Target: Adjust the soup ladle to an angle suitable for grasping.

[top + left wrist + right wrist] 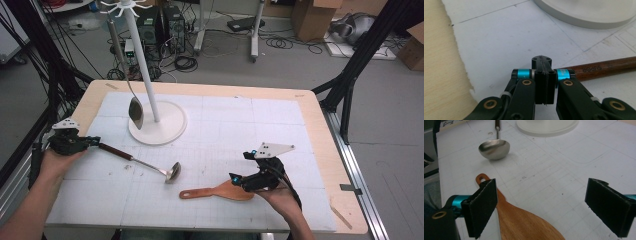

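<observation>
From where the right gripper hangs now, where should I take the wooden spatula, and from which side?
Grip the wooden spatula at its narrow neck, where the blade tapers into the handle, coming straight down from above. It lies flat on the mat, so only its thin side edges offer purchase, and the broad blade looks too wide. The right gripper, open, already hangs over it.

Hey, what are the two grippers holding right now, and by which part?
Left gripper: shut, beside the ladle handle's end, no visible grip. Right gripper: open above the wooden spatula, holding nothing.
</observation>
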Tool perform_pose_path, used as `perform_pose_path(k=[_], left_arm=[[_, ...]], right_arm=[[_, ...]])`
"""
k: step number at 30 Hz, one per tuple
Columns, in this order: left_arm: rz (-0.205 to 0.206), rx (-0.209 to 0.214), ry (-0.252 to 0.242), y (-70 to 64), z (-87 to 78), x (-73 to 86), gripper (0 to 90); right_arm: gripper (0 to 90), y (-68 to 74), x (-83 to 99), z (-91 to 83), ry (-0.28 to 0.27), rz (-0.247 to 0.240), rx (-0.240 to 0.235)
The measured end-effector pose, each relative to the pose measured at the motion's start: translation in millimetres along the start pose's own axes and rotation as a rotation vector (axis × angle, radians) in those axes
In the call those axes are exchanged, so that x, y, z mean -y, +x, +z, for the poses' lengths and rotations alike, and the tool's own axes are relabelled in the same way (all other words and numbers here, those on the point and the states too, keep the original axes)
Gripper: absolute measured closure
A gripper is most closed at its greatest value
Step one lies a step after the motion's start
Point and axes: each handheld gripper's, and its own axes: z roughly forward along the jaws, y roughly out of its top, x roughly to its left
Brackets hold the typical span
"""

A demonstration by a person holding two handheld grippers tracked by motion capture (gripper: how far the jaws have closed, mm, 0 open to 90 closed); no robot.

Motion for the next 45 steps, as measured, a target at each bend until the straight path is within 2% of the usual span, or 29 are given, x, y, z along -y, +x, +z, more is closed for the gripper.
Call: perform_pose_path(k=[8,16,25,28,32,41,45], left_arm=[[0.038,0.028,0.027,-9.6,2.7,-1.6,89.6],[0.051,0.049,0.018,-15.4,2.5,-3.3,89.6],[0.048,0.017,0.017,-14.1,4.0,-8.7,89.6],[0.051,0.019,-0.008,-15.4,6.0,-15.4,89.6],[0.054,0.024,0.014,-15.5,12.4,-15.4,89.6],[0.035,0.042,0.016,-15.7,19.7,-15.3,89.6],[0.059,0.054,0.070,-17.1,22.9,-13.2,89.6]], right_arm=[[10.1,0.1,-0.3,-2.1,-0.003,0.002,-0.001],[10.1,0.4,-0.9,-2.4,-0.007,0.000,0.001],[10.0,1.0,-0.8,-1.9,-0.002,0.000,-0.001],[10.1,0.7,-0.7,-0.7,0.002,-0.001,-0.003],[10.1,0.9,-0.6,0.4,0.004,0.003,-0.006],[10.1,1.9,0.1,4.7,0.012,-0.004,-0.016],[10.1,2.4,-0.1,3.6,0.013,0.004,-0.013]])
